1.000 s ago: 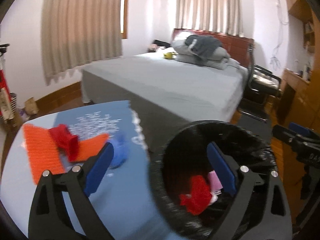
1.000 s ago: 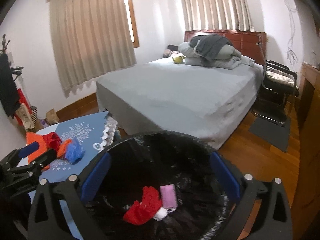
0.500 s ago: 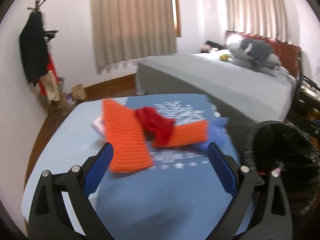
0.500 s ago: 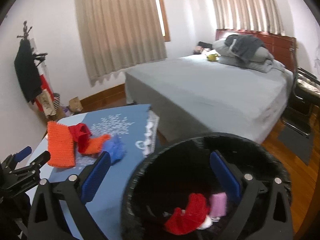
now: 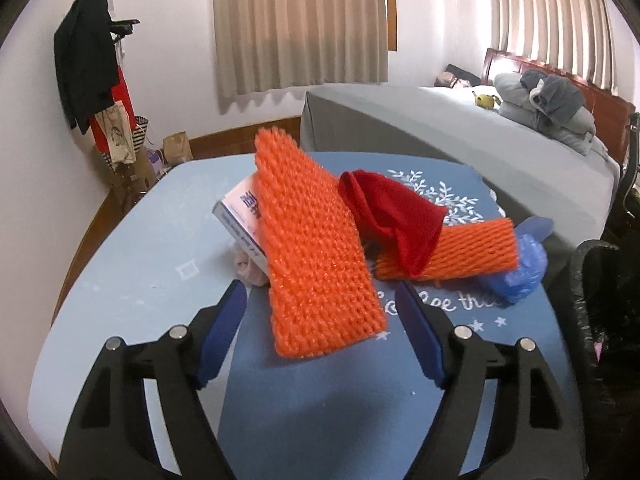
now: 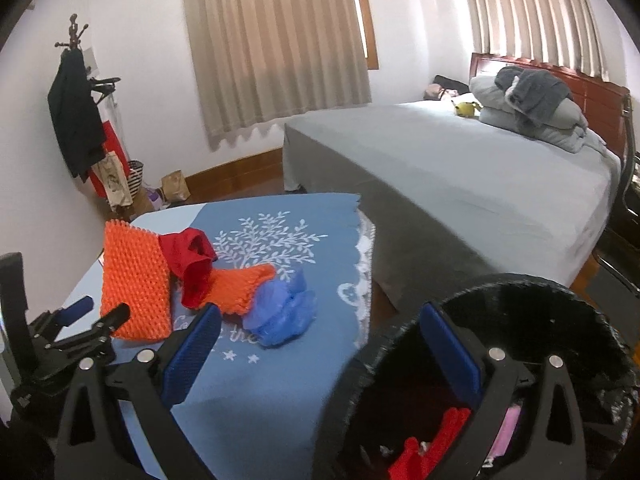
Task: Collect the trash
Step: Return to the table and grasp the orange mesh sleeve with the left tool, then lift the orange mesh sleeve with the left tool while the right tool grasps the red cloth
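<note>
On the blue-clothed table lies a pile of trash: a large orange foam net over a white box, a red cloth, a smaller orange net and a crumpled blue bag. My left gripper straddles the near end of the large net; its jaws are closing, and the pads still stand clear of the net on both sides. My right gripper hangs open and empty between the table edge and the black-lined bin, which holds red and pink scraps.
A grey bed with folded bedding stands behind the table. A coat rack and a paper bag are by the left wall. The bin stands at the table's right edge. A chair is at far right.
Both views have swung left, from over the bin to the table. The left gripper has come close to the large orange net and its jaws have narrowed around the net's near end.
</note>
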A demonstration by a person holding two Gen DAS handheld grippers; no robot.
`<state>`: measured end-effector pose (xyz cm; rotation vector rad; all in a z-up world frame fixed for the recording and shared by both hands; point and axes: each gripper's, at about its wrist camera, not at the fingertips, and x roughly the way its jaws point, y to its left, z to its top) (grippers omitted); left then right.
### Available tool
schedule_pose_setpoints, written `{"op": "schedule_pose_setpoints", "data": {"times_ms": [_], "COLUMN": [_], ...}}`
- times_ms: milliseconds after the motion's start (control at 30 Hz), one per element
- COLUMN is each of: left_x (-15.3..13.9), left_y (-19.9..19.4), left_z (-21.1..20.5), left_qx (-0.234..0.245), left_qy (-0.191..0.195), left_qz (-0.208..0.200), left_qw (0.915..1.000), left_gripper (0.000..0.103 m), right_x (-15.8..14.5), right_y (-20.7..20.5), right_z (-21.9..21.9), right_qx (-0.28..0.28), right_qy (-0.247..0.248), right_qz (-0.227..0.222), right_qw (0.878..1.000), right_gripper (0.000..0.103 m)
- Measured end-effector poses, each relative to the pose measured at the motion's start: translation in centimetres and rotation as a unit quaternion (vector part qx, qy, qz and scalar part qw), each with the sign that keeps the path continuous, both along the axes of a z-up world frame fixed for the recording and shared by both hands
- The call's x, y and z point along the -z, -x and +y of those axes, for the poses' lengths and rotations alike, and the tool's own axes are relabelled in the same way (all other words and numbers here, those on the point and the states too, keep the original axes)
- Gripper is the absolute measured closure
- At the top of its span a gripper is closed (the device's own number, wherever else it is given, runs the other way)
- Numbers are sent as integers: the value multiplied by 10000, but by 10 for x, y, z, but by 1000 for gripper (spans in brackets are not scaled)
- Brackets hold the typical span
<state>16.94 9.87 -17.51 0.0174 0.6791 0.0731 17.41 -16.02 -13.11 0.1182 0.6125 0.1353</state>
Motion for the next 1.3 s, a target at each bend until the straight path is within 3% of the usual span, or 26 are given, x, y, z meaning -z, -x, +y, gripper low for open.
{"op": "schedule_pose_setpoints", "data": {"times_ms": [133, 333, 433, 1000, 1200, 1300], "left_x": [11, 21, 22, -1, -4, -4], "left_y": [-11, -19, -19, -19, -17, -17], "left_z": [3, 6, 10, 44, 47, 46], "left_qx": [-8, 212, 233, -89, -118, -109], "left_qy": [54, 375, 500, 368, 368, 352], "left_qz": [112, 254, 229, -142, -167, -171], "left_qw": [9999, 9987, 9982, 9992, 9991, 9992], "left_gripper": [37, 81, 87, 89, 89, 89], "right_x": [3, 6, 7, 25, 39, 45], "right_y": [-13, -34, -41, -85, -102, -110], "right_z": [12, 31, 40, 112, 130, 138], "right_qx": [-119, -319, -407, -1120, -1265, -1410], "right_qy": [61, 95, 90, -134, -86, -52], "right_qz": [4, 11, -8, 161, 357, 506], "right_qw": [9999, 9994, 9991, 9935, 9913, 9887], "right_gripper": [5, 5, 6, 22, 33, 48]}}
